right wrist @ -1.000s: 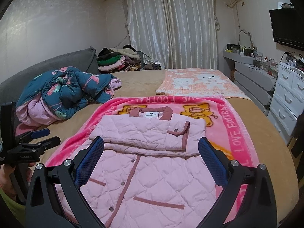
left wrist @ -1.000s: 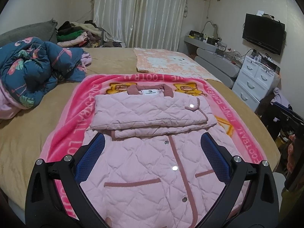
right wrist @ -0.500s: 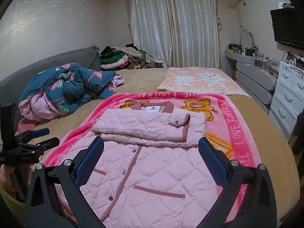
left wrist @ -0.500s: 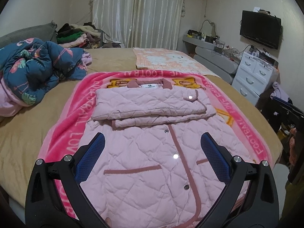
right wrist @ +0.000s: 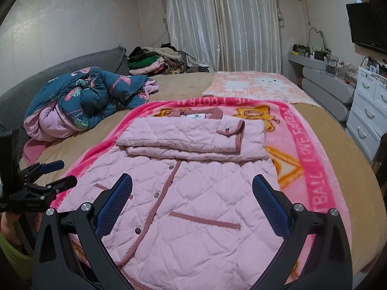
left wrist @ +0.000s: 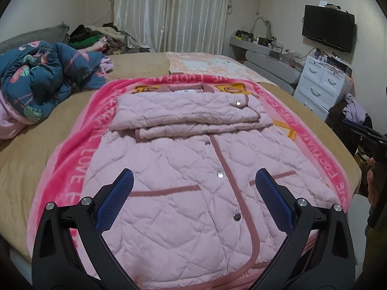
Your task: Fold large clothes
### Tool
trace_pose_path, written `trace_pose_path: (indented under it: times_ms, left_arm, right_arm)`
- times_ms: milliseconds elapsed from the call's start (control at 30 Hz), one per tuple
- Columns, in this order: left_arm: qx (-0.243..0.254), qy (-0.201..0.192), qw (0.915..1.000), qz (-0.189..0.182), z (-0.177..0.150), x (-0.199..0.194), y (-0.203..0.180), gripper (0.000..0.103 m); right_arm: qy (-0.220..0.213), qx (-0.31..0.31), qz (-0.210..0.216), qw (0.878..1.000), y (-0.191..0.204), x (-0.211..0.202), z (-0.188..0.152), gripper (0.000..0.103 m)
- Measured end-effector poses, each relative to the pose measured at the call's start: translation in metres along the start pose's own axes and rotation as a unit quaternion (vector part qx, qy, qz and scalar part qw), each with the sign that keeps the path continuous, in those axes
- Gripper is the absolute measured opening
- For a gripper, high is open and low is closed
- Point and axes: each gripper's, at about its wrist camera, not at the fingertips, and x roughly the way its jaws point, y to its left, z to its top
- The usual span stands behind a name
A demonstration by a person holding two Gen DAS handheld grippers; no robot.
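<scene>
A pink quilted jacket lies front up on a pink blanket on the bed; both sleeves are folded across its chest near the collar. It also shows in the right wrist view. My left gripper is open and empty, above the jacket's lower half near the hem. My right gripper is open and empty, also over the lower half. The left gripper shows at the left edge of the right wrist view, off the bed's near left side.
A crumpled blue flamingo quilt lies at the bed's left. A pale peach blanket lies at the far end. A clothes pile sits by the curtain. White drawers and a TV stand on the right.
Both grippers have moved closer and lower over the jacket's lower half; the jacket now looms larger in both views. Both stay open. The jacket has not moved.
</scene>
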Motion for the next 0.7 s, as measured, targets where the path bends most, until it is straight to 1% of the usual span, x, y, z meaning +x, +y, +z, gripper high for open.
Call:
trace_pose_path:
  times_ms: [100, 467, 700]
  left_arm:
    - [-0.006, 0.007, 1.0, -0.004, -0.008, 0.004, 0.0, 0.095]
    - [-0.014, 0.03, 0.9994, 0.009, -0.033, 0.016, 0.012, 0.095]
    - [-0.018, 0.038, 0.999, 0.014, -0.044, 0.019, 0.02, 0.095]
  right_arm:
    - [0.004, 0.0, -0.001, 1.0, 0.001, 0.003, -0.006, 0.099]
    - [0.024, -0.007, 0.001, 1.0, 0.003, 0.016, -0.028, 0.099]
    - [0.036, -0.006, 0.002, 0.999, 0.0, 0.023, -0.041, 0.099]
